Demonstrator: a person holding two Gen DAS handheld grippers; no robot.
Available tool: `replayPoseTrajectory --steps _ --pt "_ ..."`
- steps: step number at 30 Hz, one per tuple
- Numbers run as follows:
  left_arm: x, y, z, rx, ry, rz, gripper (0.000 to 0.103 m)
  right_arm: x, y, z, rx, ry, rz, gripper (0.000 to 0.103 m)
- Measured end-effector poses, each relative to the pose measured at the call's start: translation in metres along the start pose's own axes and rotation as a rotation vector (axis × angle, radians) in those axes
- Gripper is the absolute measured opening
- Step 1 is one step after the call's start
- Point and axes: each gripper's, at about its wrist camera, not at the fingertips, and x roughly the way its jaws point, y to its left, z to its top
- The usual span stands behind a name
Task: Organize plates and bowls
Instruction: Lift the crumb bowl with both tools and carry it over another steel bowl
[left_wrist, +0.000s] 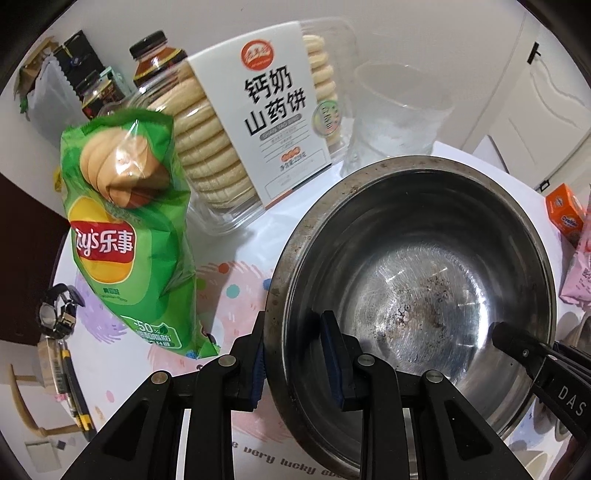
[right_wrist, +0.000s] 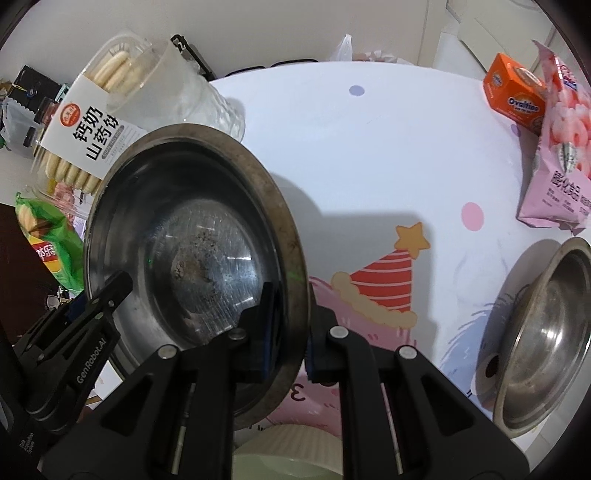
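A large, worn steel bowl (left_wrist: 424, 258) hangs above the patterned tablecloth, held from both sides. My left gripper (left_wrist: 293, 332) is shut on its left rim, one blue pad inside the bowl and one outside. My right gripper (right_wrist: 291, 306) is shut on the opposite rim of the same bowl (right_wrist: 192, 240) in the same way. Each view shows the other gripper's tip at the far rim: the right gripper (left_wrist: 517, 343) and the left gripper (right_wrist: 110, 291). A smaller steel bowl (right_wrist: 546, 332) rests on the table at the right. A pale ridged dish (right_wrist: 288, 443) lies low in the right wrist view, partly hidden by the fingers.
A green chips bag (left_wrist: 125, 229), a clear biscuit pack (left_wrist: 258, 122), a clear plastic cup (left_wrist: 399, 107) and dark bottles (left_wrist: 155, 55) stand to the left and behind. An orange Ovaltine box (right_wrist: 513, 92) and a pink snack bag (right_wrist: 557, 155) sit at the far right.
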Motion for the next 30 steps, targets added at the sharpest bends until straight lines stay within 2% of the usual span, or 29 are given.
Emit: replayPoseTrajectory --steps 5,16,30 --pt "-0.01 0.001 -0.001 -0.002 -0.011 -0.014 0.027 -0.009 0.0 -0.005 0.013 -0.016 0.0 0.014" --pt "-0.029 -0.026 -0.009 0.011 -0.028 -0.043 0.027 -0.034 -0.015 -0.015 0.065 -0.062 0.011 0.012" --pt "-0.058 -0.068 -0.018 0.107 -0.081 -0.067 0.028 -0.068 -0.041 -0.034 0.126 -0.132 0.006 0.012"
